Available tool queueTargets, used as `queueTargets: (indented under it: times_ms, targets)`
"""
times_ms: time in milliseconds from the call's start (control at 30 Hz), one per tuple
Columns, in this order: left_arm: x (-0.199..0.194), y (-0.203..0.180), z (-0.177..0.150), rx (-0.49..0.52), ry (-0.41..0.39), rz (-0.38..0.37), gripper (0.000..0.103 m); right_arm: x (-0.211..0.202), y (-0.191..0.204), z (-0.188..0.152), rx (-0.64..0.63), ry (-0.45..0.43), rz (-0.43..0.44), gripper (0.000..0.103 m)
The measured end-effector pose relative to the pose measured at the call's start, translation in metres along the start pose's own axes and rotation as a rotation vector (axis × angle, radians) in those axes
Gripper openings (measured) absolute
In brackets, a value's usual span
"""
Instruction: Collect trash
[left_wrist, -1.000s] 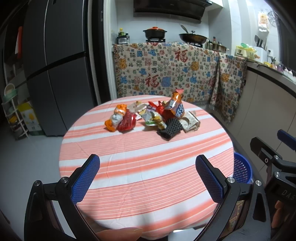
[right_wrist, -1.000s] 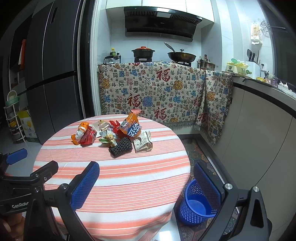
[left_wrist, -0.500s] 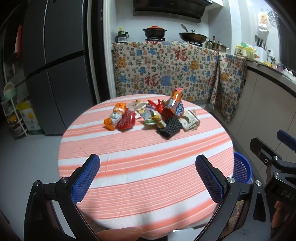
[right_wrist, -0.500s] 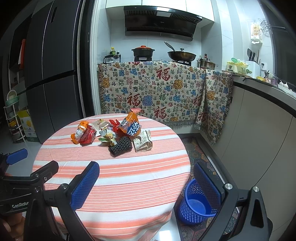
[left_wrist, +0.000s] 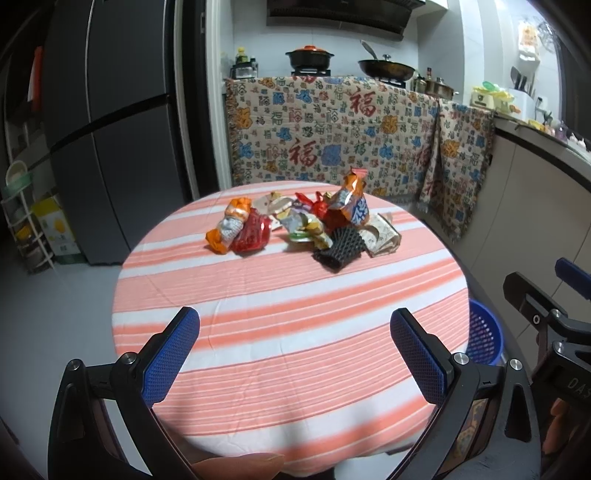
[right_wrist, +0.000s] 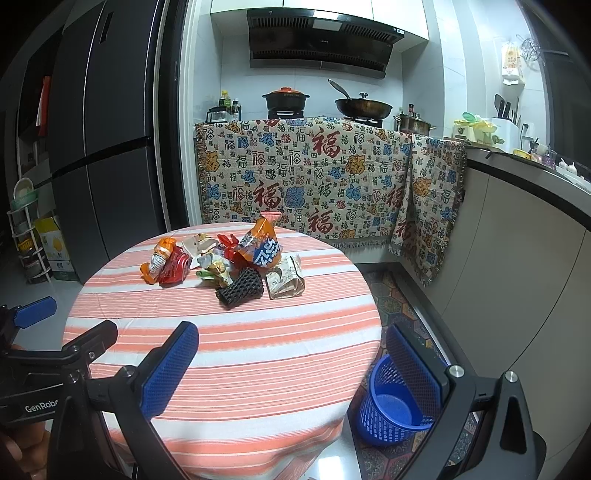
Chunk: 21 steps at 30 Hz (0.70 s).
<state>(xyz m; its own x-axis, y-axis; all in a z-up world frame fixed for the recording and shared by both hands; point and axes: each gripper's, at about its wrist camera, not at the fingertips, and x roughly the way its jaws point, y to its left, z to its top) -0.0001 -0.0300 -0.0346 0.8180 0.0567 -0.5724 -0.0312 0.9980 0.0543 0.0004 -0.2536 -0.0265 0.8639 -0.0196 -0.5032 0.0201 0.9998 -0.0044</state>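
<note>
Round worktop (left_wrist: 288, 332) covered with an orange-and-white striped cloth, seen from its near edge. The left gripper (left_wrist: 294, 354) is held low over the near rim, its blue-padded jaws wide apart with nothing between them. The right gripper (right_wrist: 291, 365) is held just to the right of it at the same edge, jaws likewise spread and empty — its right finger stands in front of the basket on the floor.

The trash pile (left_wrist: 306, 225) lies on the far half of the worktop, well apart from both grippers. From left to right it comprises: an orange wrapper (left_wrist: 227, 230) touching a crumpled red wrapper (left_wrist: 253, 232); a cluster of pale and green wrappers (left_wrist: 301, 227) in the middle; an upright orange-and-blue snack bag (left_wrist: 349, 206) at the far side; a black foam net (left_wrist: 338, 249) nearest the viewer; and a printed paper packet (left_wrist: 382, 238) at the right end, touching the net.

The blue basket (right_wrist: 393, 406) stands on the patterned floor just beside the worktop's near right edge — upright, its interior bare.

Background: a dark refrigerator (right_wrist: 103, 147) at far left, and a patterned cloth (right_wrist: 306, 177) draped over the far counter front.
</note>
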Motion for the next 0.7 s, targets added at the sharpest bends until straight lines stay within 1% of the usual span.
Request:
queueTargets:
  times_ms: [267, 600, 700]
  targets:
    - [0.002, 0.003, 0.002, -0.009, 0.014, -0.007, 0.103, 0.002, 0.001, -0.001, 0.001, 0.003, -0.002, 0.103]
    - [0.016, 0.003, 0.001, -0.023, 0.045, -0.016, 0.103, 0.009, -0.001, -0.002, 0.005, 0.017, -0.009, 0.103]
    - [0.022, 0.001, 0.000, -0.014, 0.056, -0.027, 0.103, 0.011, -0.003, -0.003, 0.007, 0.020, -0.012, 0.103]
